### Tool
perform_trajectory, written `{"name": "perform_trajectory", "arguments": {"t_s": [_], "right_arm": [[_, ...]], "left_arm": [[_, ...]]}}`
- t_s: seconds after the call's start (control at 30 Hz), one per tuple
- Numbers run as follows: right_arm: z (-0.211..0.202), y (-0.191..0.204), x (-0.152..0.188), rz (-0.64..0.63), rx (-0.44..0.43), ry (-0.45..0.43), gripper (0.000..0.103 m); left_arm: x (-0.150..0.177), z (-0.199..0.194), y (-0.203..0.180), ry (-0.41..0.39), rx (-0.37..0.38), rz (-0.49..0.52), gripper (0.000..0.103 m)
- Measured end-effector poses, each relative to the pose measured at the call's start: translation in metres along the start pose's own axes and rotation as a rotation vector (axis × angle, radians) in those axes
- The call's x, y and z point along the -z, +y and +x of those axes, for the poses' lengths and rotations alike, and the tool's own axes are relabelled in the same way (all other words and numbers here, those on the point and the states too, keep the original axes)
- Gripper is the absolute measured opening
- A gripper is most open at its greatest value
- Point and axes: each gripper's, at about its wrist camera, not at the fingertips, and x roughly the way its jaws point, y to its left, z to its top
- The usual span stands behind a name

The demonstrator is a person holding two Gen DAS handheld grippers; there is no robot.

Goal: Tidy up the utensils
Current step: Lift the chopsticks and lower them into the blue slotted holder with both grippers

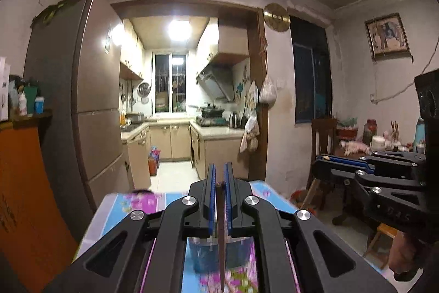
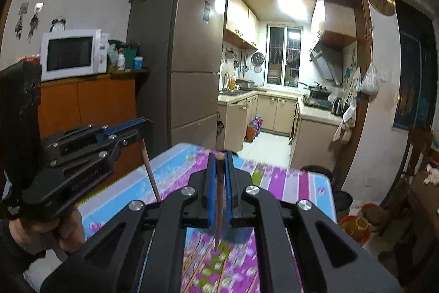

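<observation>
In the left wrist view my left gripper is shut on a brown chopstick, which hangs down between the blue pads. Under it a blue cup stands on the flowered tablecloth. In the right wrist view my right gripper is shut on another brown chopstick, point down. Several more chopsticks lie blurred on the cloth below. Both grippers are held high above the table, side by side. The left gripper with its hanging chopstick shows on the left, and the right gripper on the right.
A tall fridge stands beyond the table, beside an orange cabinet bearing a microwave. A doorway leads into the kitchen. To the right are a wooden chair, a cluttered side table and a red bin.
</observation>
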Motion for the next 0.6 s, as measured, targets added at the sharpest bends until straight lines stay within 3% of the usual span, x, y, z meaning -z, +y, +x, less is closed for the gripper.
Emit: {"name": "perform_trajectory", "arguments": {"t_s": [0.13,0.27,0.4,0.6], "right_arm": [[0.019,-0.016,-0.045,-0.011,0.044,-0.005,0.005],[0.046,-0.035,-0.062,-0.005,0.076,0.007,0.005],[0.072,-0.048,-0.057,0.034,0.057,0.033,0.005],[0.113,-0.053,-0.029,0.051,0.027,0.110,0.005]], "left_arm": [[-0.041,0.023,0.002,-0.034,-0.004,0.000,0.007],[-0.066,0.047,0.005,-0.055,-0.010,0.009,0.007],[-0.074,0.072,0.009,-0.053,-0.009,0.007,0.007],[-0.051,0.119,0.016,0.020,-0.015,-0.007,0.007]]}}
